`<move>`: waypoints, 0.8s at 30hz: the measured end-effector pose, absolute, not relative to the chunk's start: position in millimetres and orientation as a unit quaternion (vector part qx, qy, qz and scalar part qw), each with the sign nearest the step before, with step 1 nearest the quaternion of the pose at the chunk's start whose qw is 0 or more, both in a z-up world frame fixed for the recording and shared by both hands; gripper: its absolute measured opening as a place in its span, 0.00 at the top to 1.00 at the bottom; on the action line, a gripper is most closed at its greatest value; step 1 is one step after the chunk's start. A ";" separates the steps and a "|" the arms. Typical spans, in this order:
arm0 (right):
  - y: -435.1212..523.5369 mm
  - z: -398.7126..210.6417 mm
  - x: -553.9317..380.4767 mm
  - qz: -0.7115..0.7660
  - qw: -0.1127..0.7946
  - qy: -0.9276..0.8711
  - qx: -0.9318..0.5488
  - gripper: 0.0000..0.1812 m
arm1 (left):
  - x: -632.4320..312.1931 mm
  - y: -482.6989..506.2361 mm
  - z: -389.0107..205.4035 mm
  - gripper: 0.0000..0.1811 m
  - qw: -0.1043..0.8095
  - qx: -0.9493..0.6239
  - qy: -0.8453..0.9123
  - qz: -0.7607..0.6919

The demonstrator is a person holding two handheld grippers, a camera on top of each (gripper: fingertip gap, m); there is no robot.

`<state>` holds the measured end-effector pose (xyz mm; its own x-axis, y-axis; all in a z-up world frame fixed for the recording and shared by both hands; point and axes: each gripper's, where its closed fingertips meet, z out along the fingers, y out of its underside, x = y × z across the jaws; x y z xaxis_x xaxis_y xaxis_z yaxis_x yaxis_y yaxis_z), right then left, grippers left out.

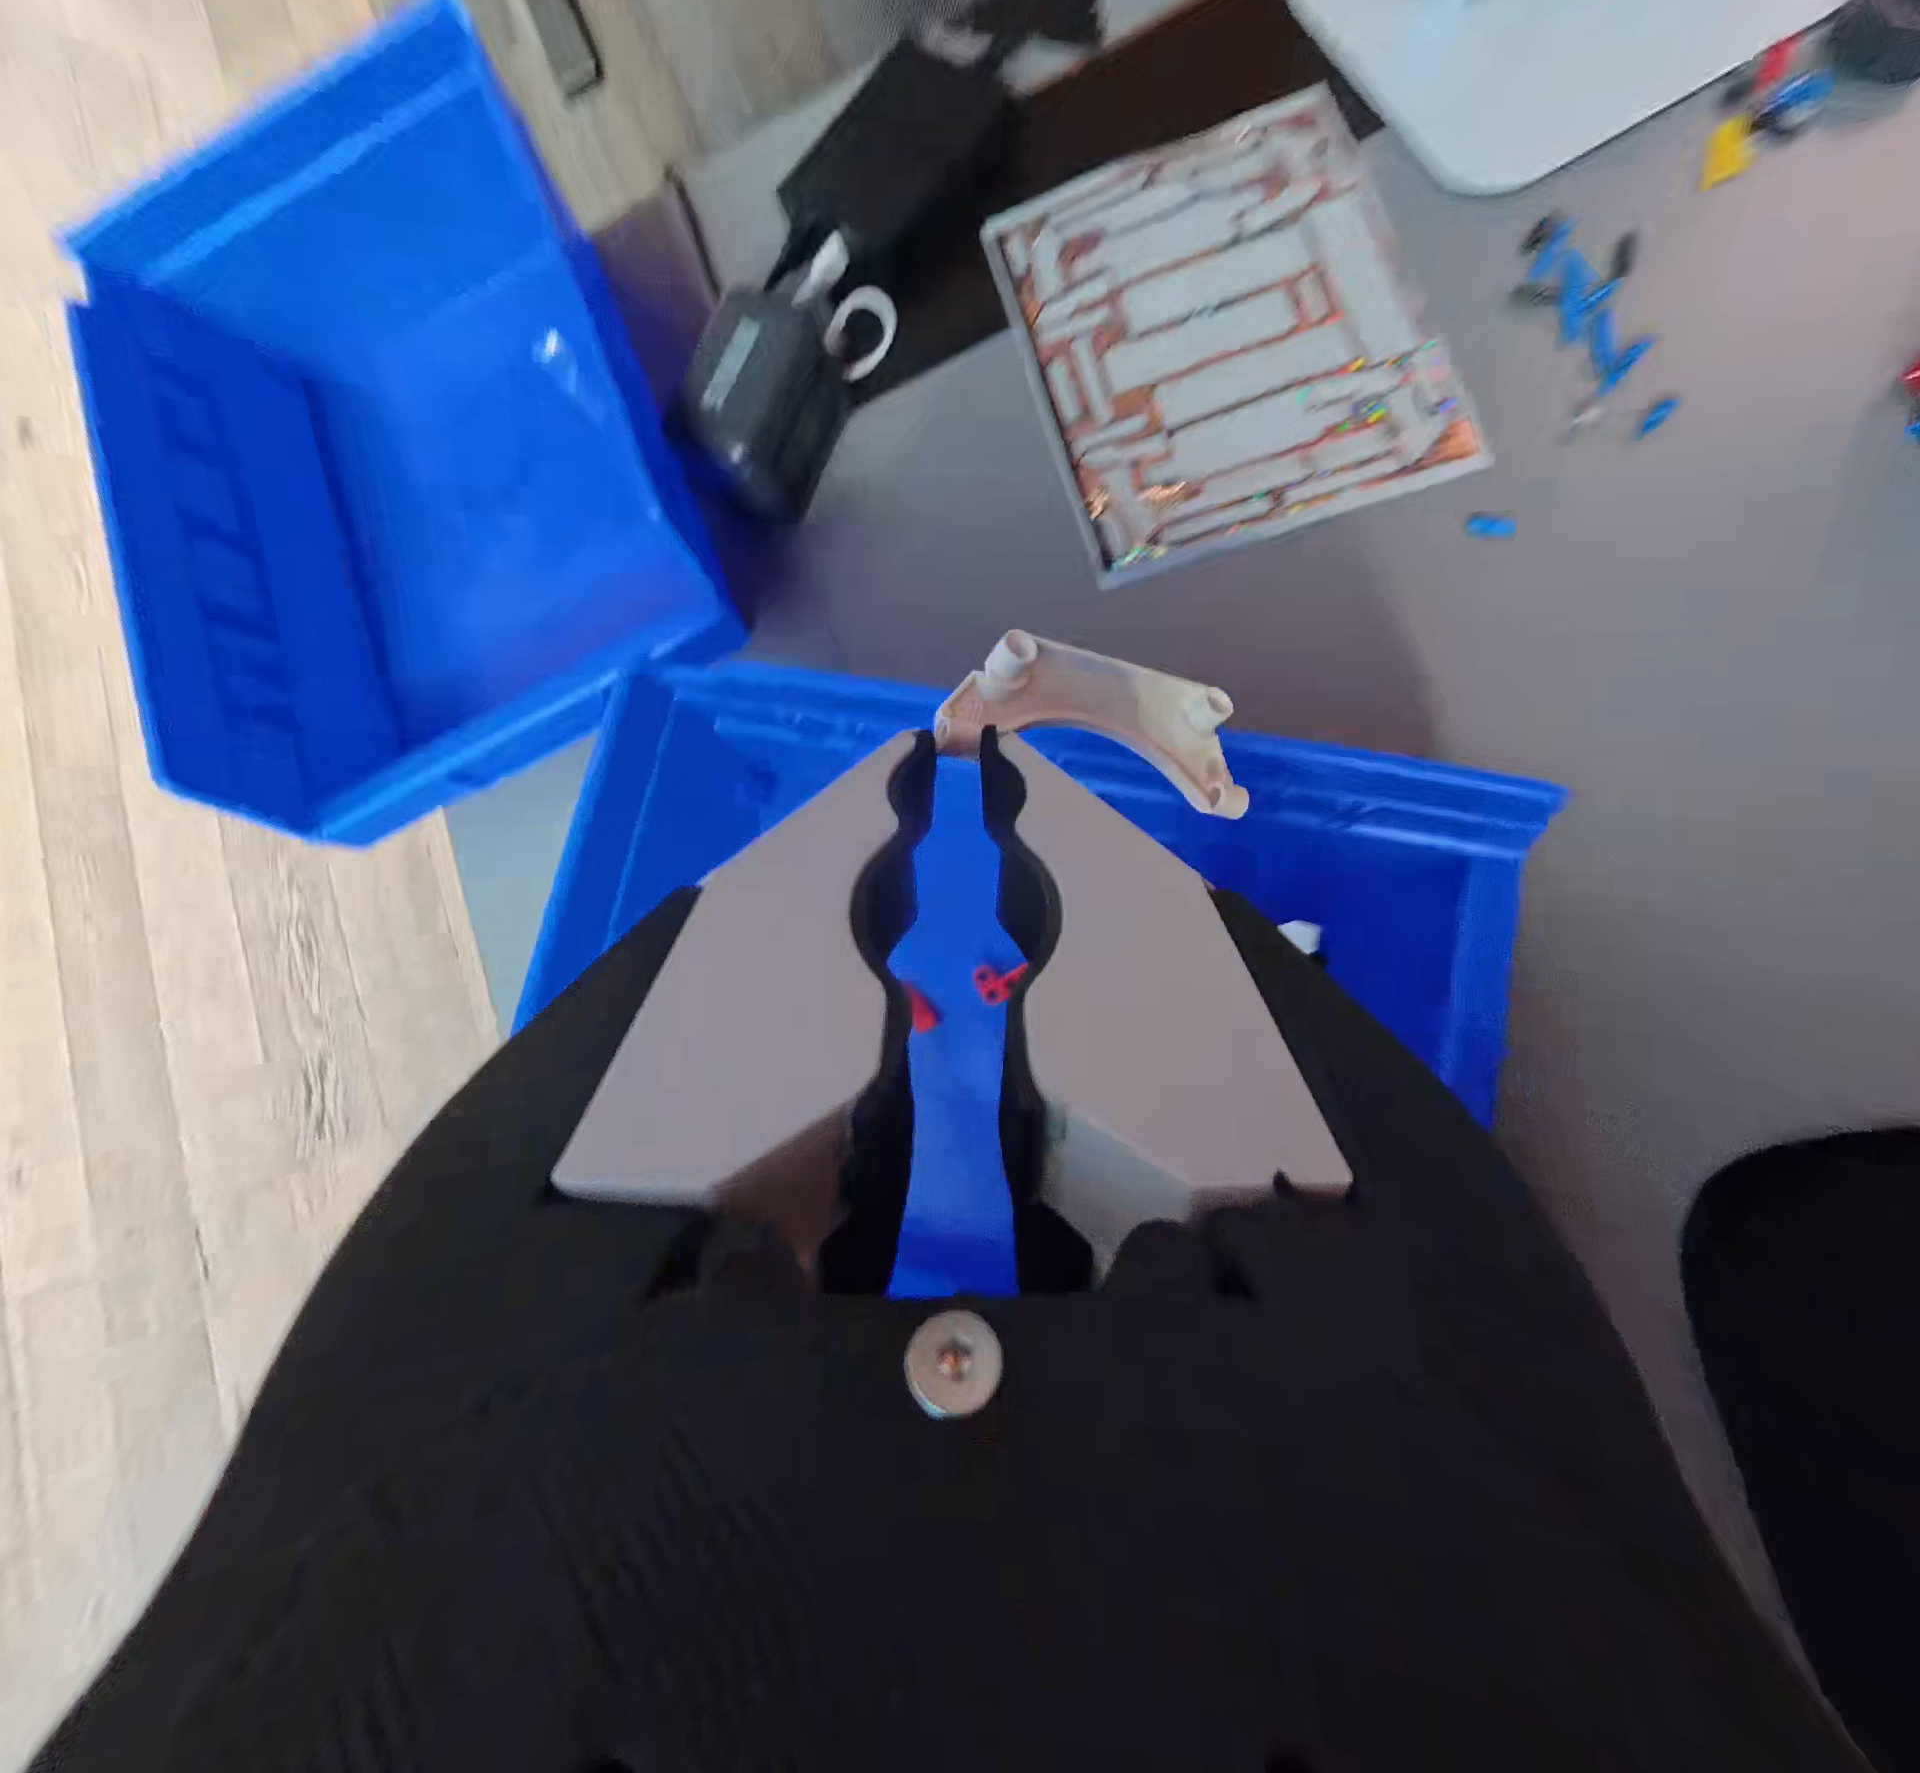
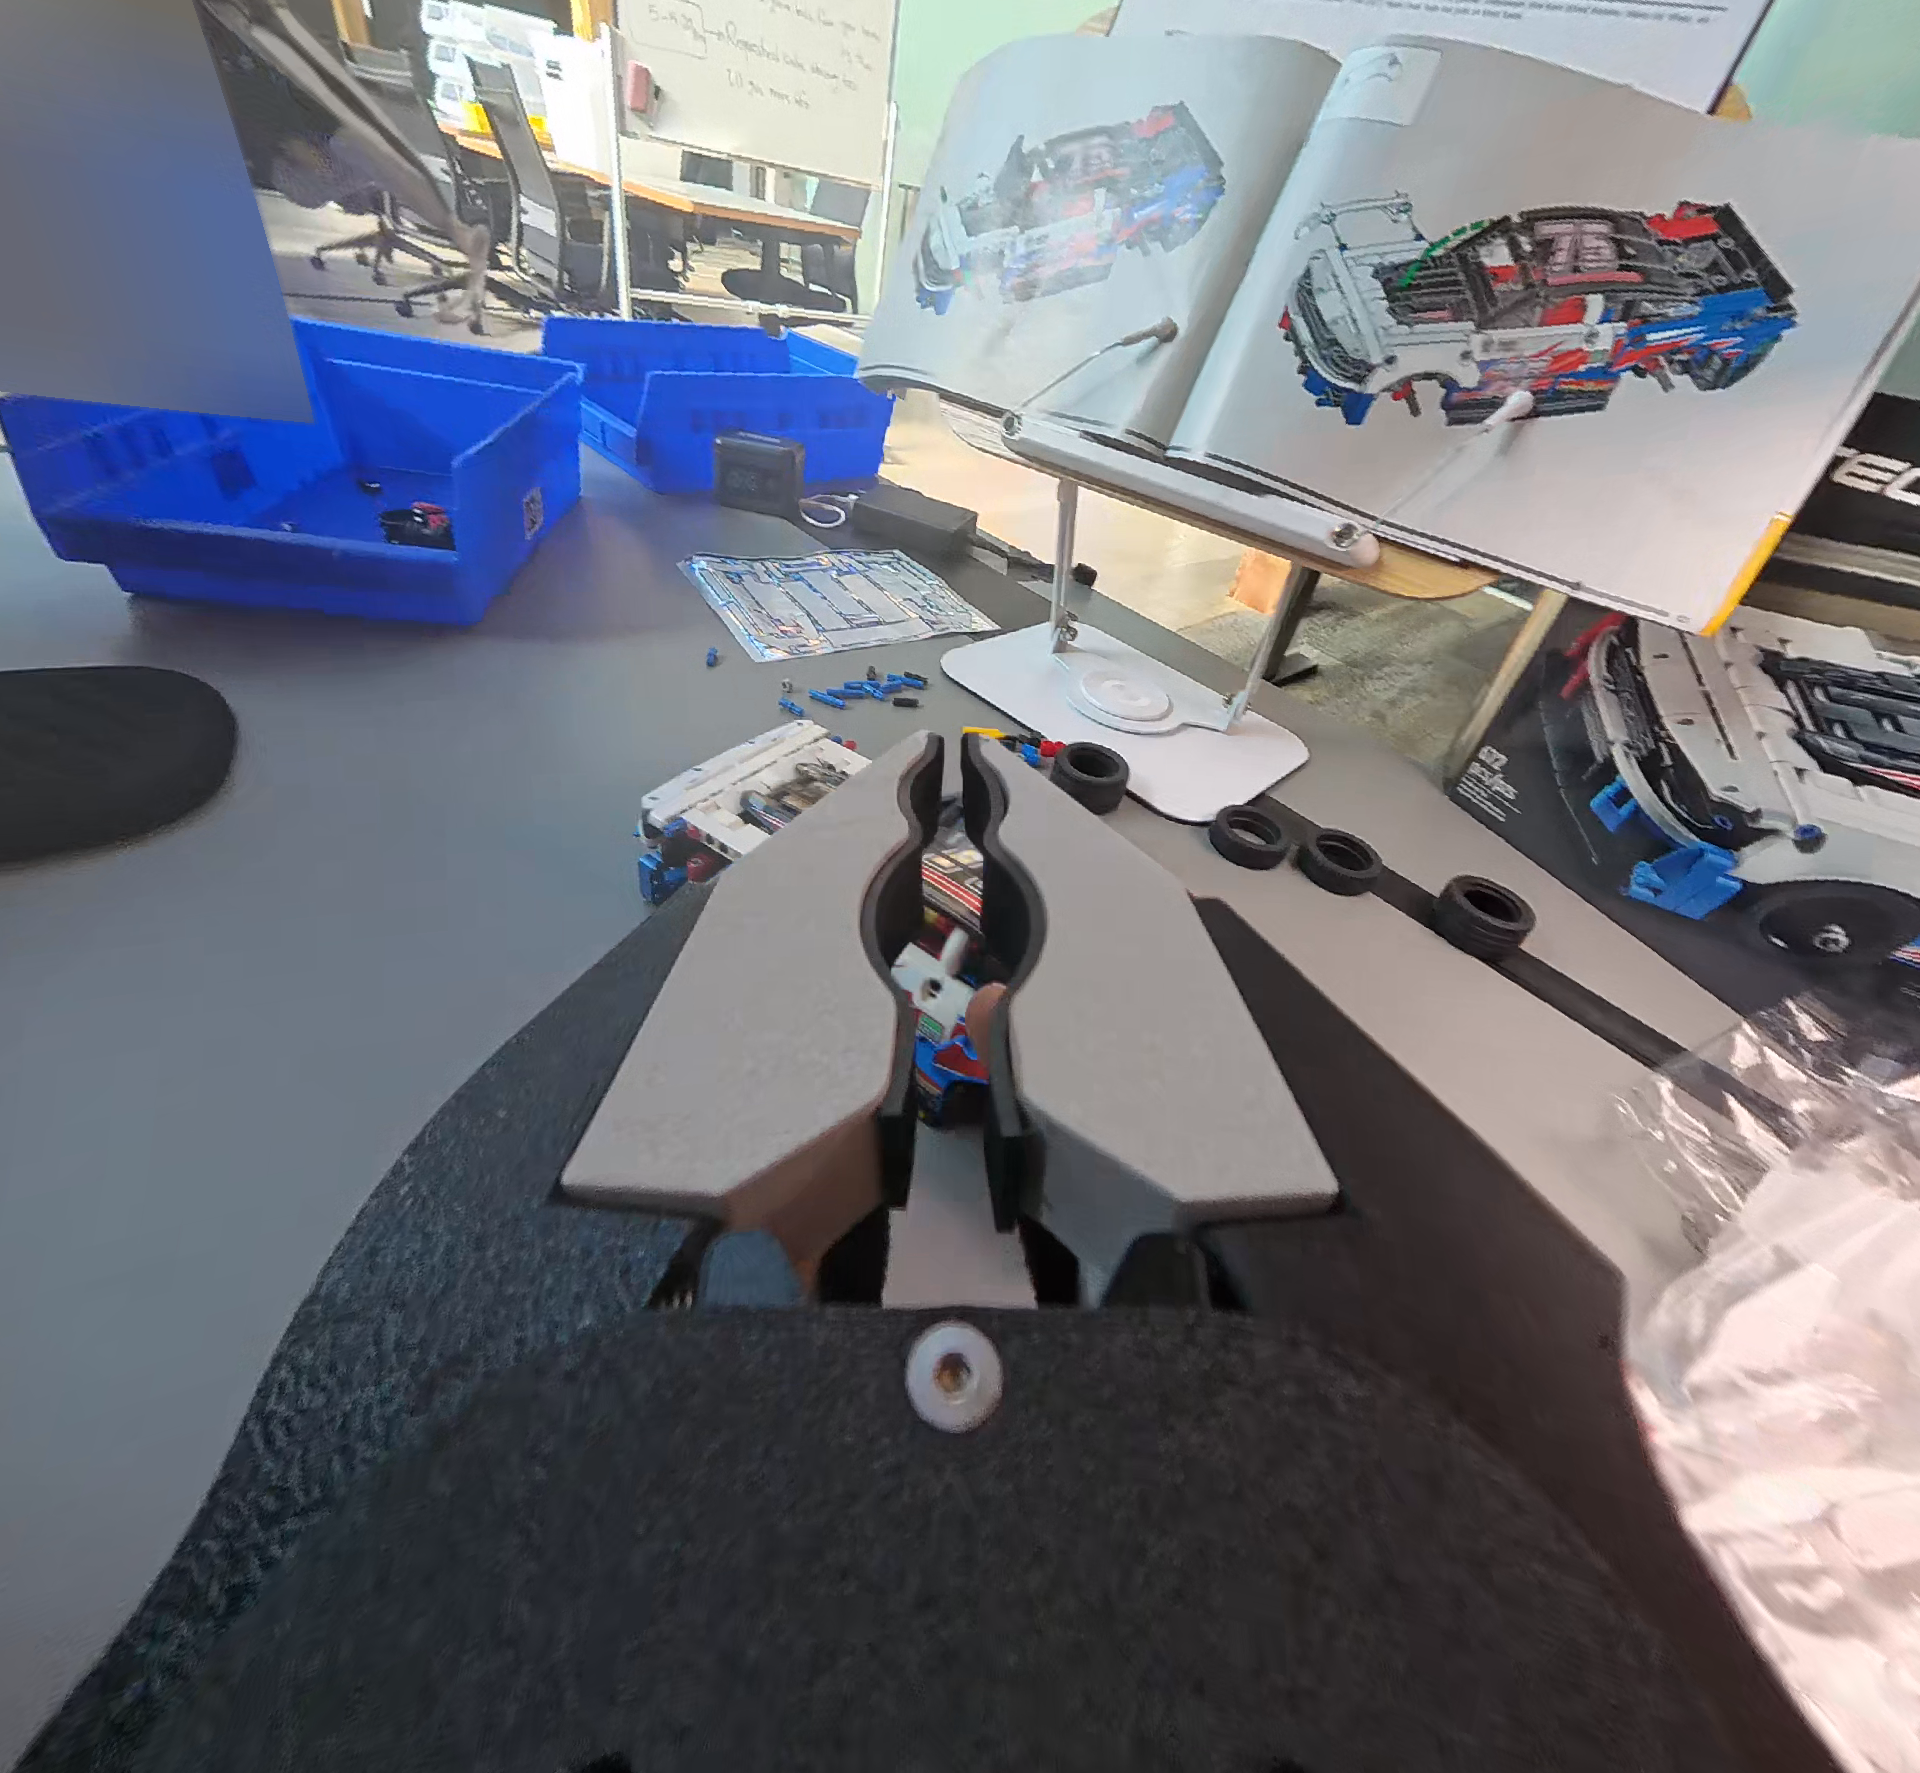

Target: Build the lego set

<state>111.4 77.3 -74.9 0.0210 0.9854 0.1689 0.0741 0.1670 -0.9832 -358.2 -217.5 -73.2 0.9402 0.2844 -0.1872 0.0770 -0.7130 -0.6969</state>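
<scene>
My left gripper (image 1: 956, 744) is shut on one end of a cream curved lego arch piece (image 1: 1112, 721) and holds it in the air above a blue bin (image 1: 1371, 824). Two small red pieces (image 1: 995, 982) lie in that bin. My right gripper (image 2: 951, 755) is shut with only a narrow slit between its tips and nothing visible between them. It hovers just above the partly built white, blue and red lego car (image 2: 743, 804), whose parts show through the gap between the fingers. The view from the left wrist is blurred.
A second blue bin (image 1: 364, 435) tilts at the table edge. A sticker sheet (image 2: 831, 601), blue pins (image 2: 862, 684), several black tyres (image 2: 1252, 835), the open instruction book (image 2: 1351, 269) on its white stand (image 2: 1195, 747), the set's box (image 2: 1714, 788) and a plastic bag (image 2: 1787, 1308) surround the car. My right gripper is the nearer one to the open instruction book (image 2: 1351, 269): about 35 centimeters, against 50 centimeters.
</scene>
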 end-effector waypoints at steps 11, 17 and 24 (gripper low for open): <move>-35.9 -111.9 60.6 0.396 0.544 -0.687 -0.274 0.73 | 8.2 -67.4 -88.0 0.97 0.530 -0.691 0.004 -0.491; -55.2 -110.9 60.4 0.327 0.583 -0.720 -0.190 0.83 | 69.1 -43.2 -131.3 0.97 0.435 -0.636 -0.024 -0.637; -32.2 -159.7 69.1 0.263 0.387 -0.844 -0.264 0.91 | 52.3 -40.4 -156.6 0.86 0.461 -0.714 -0.001 -0.528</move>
<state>69.1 -32.2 -159.7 -0.5614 0.6489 0.5136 0.2428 0.7225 -0.6474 52.3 -40.4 -156.6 0.4430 -0.4846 0.7542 0.4878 -0.5756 -0.6563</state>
